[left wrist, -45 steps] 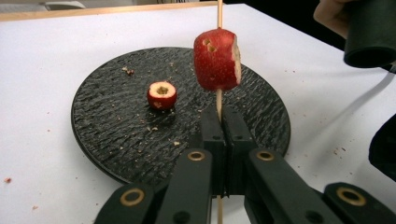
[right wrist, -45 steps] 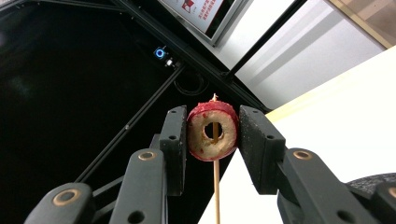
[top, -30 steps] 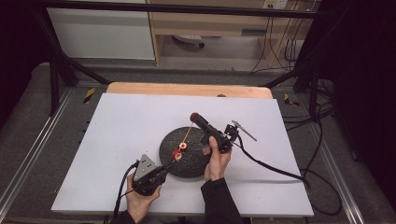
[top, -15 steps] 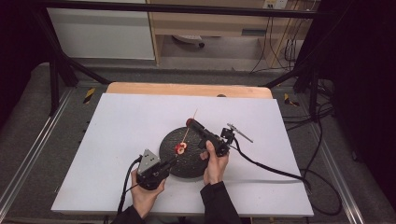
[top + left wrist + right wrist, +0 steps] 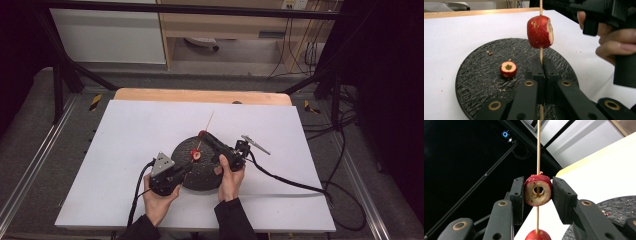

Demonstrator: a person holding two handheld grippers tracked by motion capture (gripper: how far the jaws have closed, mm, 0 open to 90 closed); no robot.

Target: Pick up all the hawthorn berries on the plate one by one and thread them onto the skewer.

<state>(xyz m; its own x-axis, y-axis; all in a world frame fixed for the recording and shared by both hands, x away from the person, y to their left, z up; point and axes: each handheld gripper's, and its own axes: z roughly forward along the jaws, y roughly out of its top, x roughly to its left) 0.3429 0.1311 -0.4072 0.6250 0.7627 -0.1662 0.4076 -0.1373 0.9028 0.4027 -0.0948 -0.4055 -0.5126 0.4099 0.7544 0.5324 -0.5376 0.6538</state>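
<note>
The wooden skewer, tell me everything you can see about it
The skewer is a thin, pale wooden stick, straight and roughly upright. The left gripper is shut on its lower end. A red fruit piece with a cut face is threaded partway up. Higher on it, the right gripper clamps a cored red fruit ring, with the stick running through its hole. It stands above the dark round plate, its tip bare.

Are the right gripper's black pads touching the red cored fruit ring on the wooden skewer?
Touching. The right gripper view shows both pads pressed flat against the sides of the red cored fruit ring, no gap, with the wooden skewer running through its hole.
</note>
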